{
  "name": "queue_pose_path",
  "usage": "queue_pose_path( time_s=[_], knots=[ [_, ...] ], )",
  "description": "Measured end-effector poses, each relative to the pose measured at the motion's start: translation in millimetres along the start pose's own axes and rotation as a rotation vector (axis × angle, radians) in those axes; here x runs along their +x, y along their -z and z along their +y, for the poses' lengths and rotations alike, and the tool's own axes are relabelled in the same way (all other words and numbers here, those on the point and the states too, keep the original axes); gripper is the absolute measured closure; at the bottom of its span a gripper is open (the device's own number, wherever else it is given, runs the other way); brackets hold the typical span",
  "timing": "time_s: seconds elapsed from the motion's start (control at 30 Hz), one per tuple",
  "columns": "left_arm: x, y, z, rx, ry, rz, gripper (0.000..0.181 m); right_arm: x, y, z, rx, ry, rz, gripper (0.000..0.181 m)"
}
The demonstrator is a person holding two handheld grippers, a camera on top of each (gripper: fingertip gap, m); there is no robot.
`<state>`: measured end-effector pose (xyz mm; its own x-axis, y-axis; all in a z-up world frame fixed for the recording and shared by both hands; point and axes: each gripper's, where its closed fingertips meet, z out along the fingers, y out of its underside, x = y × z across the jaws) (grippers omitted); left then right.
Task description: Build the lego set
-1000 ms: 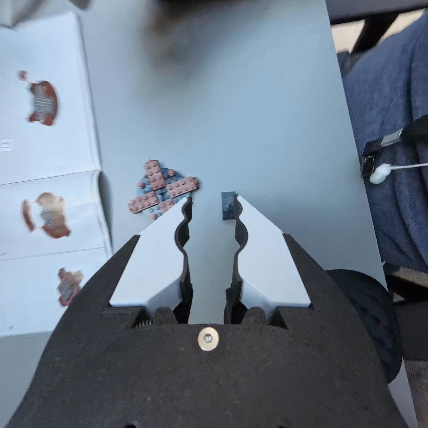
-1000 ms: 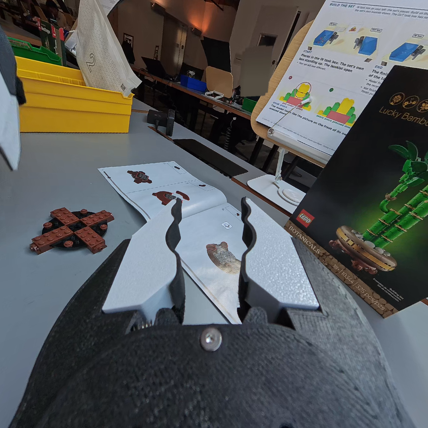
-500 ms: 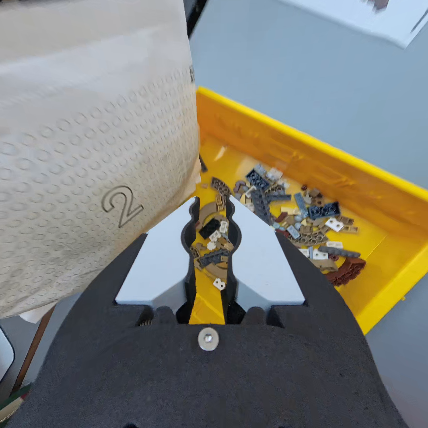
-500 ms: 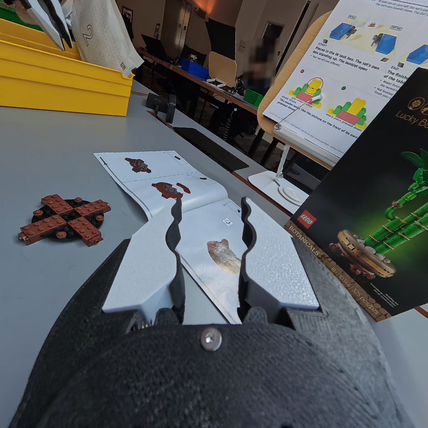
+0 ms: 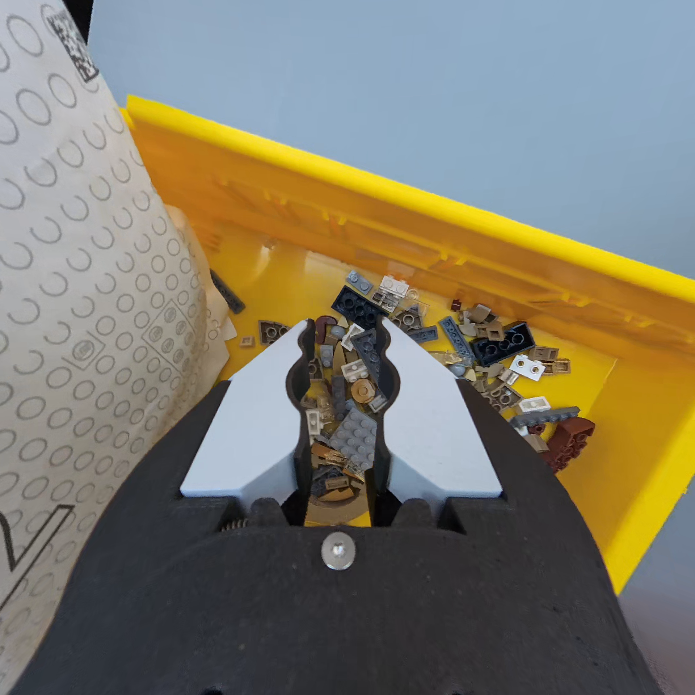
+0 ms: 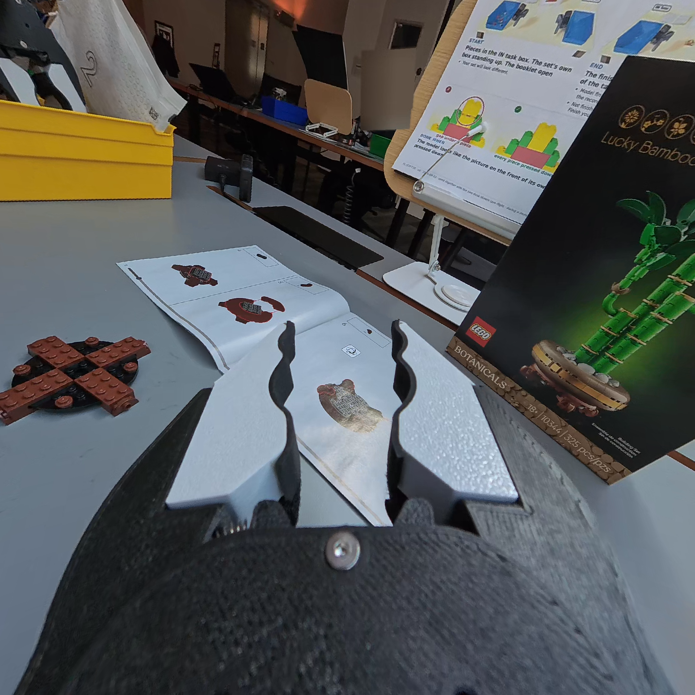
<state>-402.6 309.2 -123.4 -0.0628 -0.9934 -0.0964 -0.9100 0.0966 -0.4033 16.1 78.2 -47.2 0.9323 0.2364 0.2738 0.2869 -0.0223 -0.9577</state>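
My left gripper (image 5: 345, 325) is open and empty, hanging over a yellow bin (image 5: 413, 210) that holds a heap of loose lego pieces (image 5: 485, 349), grey, black, tan and brown. It also shows far off in the right wrist view (image 6: 41, 86), above the bin (image 6: 86, 158). My right gripper (image 6: 340, 327) is open and empty, low over the open instruction booklet (image 6: 240, 286) on the grey table. The partial build (image 6: 71, 374), a black round plate with brown plates crossed on it, lies to the left of the right gripper.
A white paper bag (image 5: 75, 301) stands in the bin's left side, close to my left fingers; it also shows in the right wrist view (image 6: 113, 64). The set's box (image 6: 586, 286) stands at the right. A sheet on a stand (image 6: 507, 113) is behind it. Some 50 cm of space lies between my two pairs of fingers. My left tips are about 35 cm from the partial build (image 6: 71, 374), my right tips only 15 cm.
My left gripper swung from the table beside the build to over the yellow bin and has come lower toward the loose pieces. The right gripper has barely shifted.
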Motion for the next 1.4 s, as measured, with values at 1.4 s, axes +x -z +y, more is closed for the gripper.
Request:
queue_pose_path(
  time_s=[1.4],
  knots=[
    [-19, -27, 8, -0.172, 0.360, -0.031, 0.158, -6, -5, 10, -0.058, 0.042, -0.002, 0.130]
  ],
)
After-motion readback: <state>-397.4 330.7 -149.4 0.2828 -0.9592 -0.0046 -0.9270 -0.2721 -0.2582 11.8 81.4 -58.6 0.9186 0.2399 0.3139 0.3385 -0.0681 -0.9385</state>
